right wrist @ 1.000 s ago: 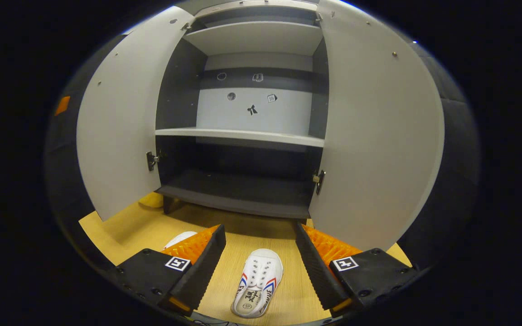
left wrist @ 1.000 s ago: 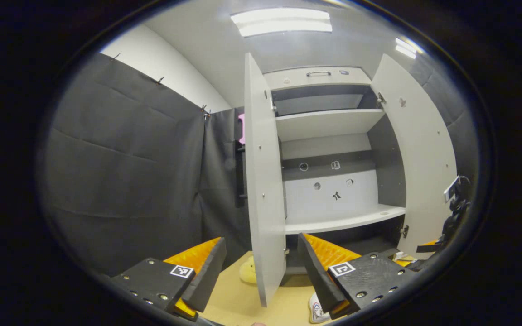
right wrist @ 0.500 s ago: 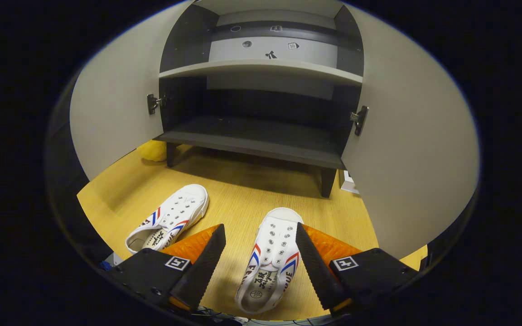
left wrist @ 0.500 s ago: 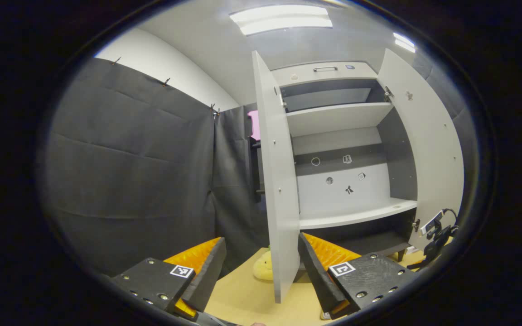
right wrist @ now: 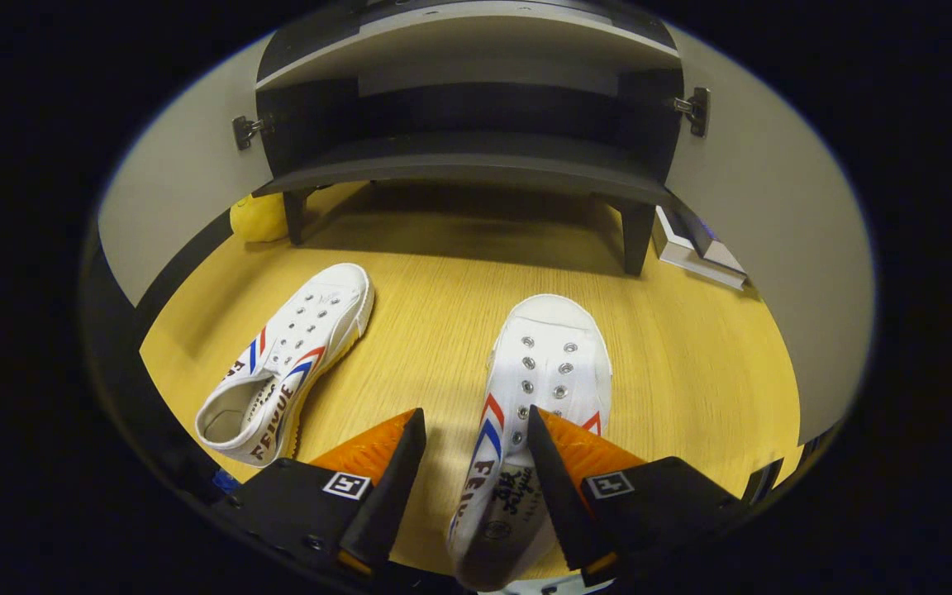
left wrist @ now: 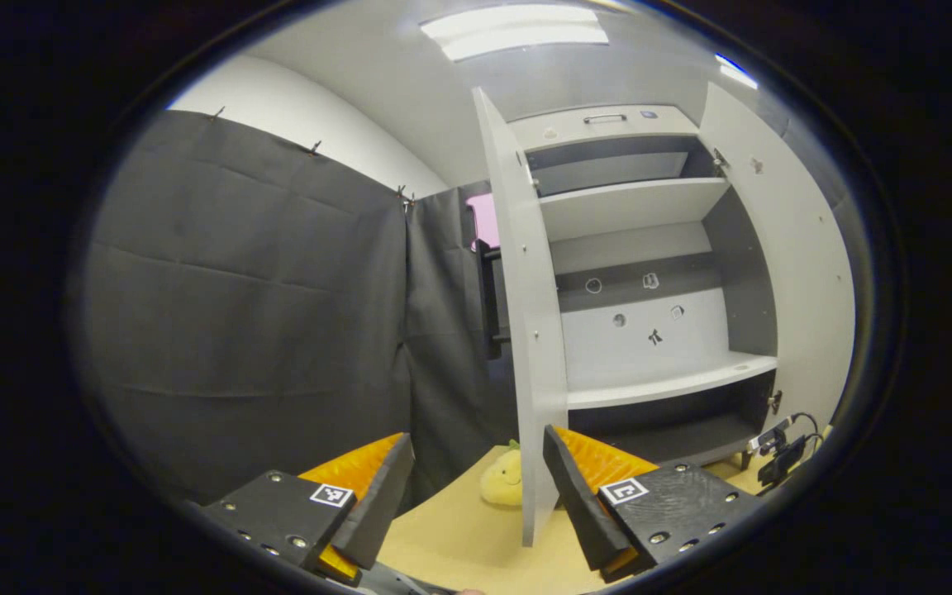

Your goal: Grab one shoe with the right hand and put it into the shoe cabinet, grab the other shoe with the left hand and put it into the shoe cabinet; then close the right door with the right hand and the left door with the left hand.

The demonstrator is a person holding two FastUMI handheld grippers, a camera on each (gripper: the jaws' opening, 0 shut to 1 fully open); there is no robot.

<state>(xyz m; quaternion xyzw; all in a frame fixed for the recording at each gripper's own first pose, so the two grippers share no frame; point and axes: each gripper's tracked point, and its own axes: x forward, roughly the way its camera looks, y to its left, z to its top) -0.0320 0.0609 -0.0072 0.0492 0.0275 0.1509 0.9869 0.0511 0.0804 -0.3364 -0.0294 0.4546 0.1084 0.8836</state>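
Shoe [right wrist: 538, 388] between right gripper [right wrist: 472, 450] fingers [right wrist: 563, 487], heel nearest, floor

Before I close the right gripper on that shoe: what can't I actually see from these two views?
- Right gripper view: the right gripper straddles the shoe; whether either finger touches it can't be told.
- Same view: that shoe's heel is cut off by the bottom edge.
- Left gripper view: the cabinet door hides the yellow toy partly.

Floor [right wrist: 691, 347]: yellow wood.
On it: two white shoes [right wrist: 294, 347] [right wrist: 546, 372], cabinet legs [right wrist: 633, 244], a yellow plush toy [right wrist: 257, 219].
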